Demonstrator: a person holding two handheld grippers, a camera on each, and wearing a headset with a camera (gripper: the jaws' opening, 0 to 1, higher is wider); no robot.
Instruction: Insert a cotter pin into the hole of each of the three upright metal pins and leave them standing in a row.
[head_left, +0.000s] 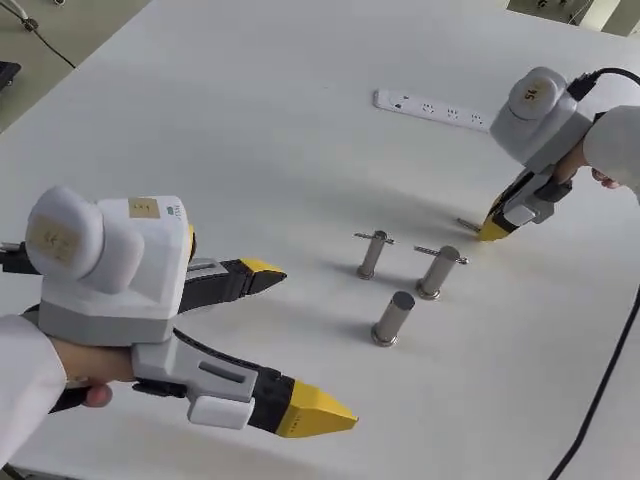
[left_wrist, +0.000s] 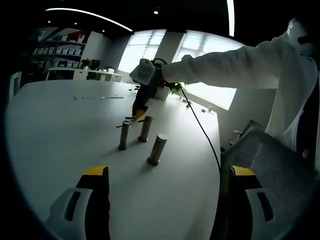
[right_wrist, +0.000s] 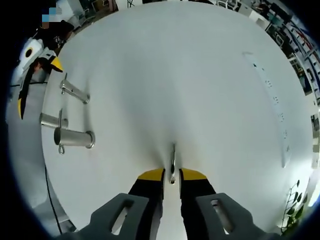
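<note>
L gripper (head_left: 310, 344) near left, jaws spread wide, empty. Centre, 3 metal pins (head_left: 436, 272): two w/ fitted cotter pins (head_left: 374, 237), nearest is the bare pin (head_left: 393, 318). Far right, R gripper (head_left: 492, 231) jaws narrowed round loose cotter pin (right_wrist: 173, 160) lying flat; can't tell if pinched. Risk: thin pin slips from shallow tip grip.

Pins (head_left: 393, 318) on table (head_left: 230, 130), power strip (head_left: 430, 108) behind

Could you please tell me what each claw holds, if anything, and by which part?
Left claw: nothing. Right claw straddles one end of a cotter pin; grip unclear.
</note>
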